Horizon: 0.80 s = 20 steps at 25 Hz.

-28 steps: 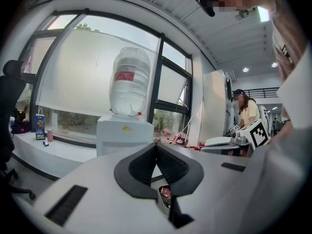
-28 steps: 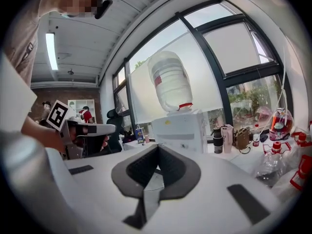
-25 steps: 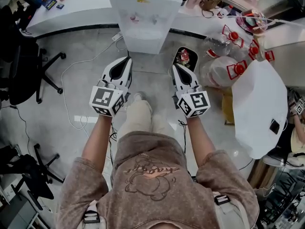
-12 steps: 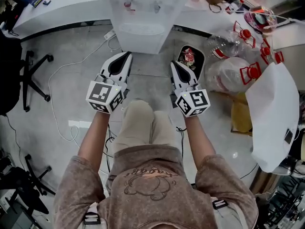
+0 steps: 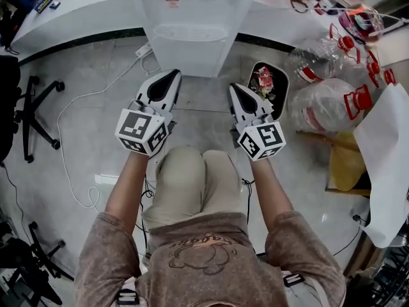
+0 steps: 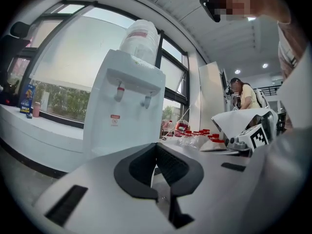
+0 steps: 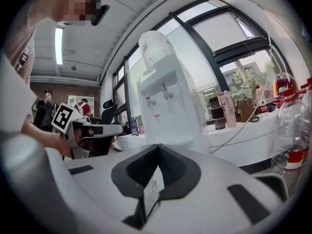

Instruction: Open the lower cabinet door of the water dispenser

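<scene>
Crowding the floor right of the water dispenser (image 5: 195,27) are a black waste bin (image 5: 252,75) full of litter and clear bags of red-capped bottles (image 5: 329,98). A white cable (image 5: 67,142) loops across the tiles on the left, near an office chair base (image 5: 32,110). The dispenser stands against a curved white worktop (image 5: 70,8). Its lower cabinet door (image 5: 192,59) is on the front face below the taps, turned toward the person; its edges cannot be made out. Only floor tiles lie between it and the tongs. Left tongs (image 5: 171,75) and right tongs (image 5: 234,89) are held out level, side by side above the person's knees (image 5: 192,178), pointing at the dispenser, apart from it. Both are clenched, gripping nothing.
</scene>
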Available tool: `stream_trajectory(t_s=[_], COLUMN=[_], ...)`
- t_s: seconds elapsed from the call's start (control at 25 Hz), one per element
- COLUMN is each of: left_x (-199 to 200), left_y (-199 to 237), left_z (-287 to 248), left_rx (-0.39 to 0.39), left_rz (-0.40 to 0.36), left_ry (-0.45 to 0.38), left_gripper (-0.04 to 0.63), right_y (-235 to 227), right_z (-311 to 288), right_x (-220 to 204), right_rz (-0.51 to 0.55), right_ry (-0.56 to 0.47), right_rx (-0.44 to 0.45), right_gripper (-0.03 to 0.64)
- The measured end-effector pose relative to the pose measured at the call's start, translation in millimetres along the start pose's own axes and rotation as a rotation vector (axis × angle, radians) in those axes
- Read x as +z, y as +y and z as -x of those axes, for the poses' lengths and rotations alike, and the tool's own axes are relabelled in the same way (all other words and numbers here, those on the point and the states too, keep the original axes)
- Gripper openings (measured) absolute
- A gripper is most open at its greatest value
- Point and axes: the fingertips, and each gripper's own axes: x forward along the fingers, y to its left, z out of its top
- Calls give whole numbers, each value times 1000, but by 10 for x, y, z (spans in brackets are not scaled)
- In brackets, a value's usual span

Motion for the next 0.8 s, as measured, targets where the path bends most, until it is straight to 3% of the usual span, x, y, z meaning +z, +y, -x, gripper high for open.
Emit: stream_trajectory(t_s=[0.28,0.6,0.8], left_x=[-331,-362,-341], left_y=[4,-166,-200], left_z=[12,93,88], left_rx=[-1,-6,-10], left_rz=[-13,-31,-44], left_ry=[-13,-33,-37], left_gripper=[12,12,12], right_y=[-59,-40,-23], right_z=[1,122,94], right_x=[-306,-418,-413], right_rz=[11,15,14], right_ry=[-28,-25,-25], right_rx=[2,4,21], right_gripper=[8,3,77])
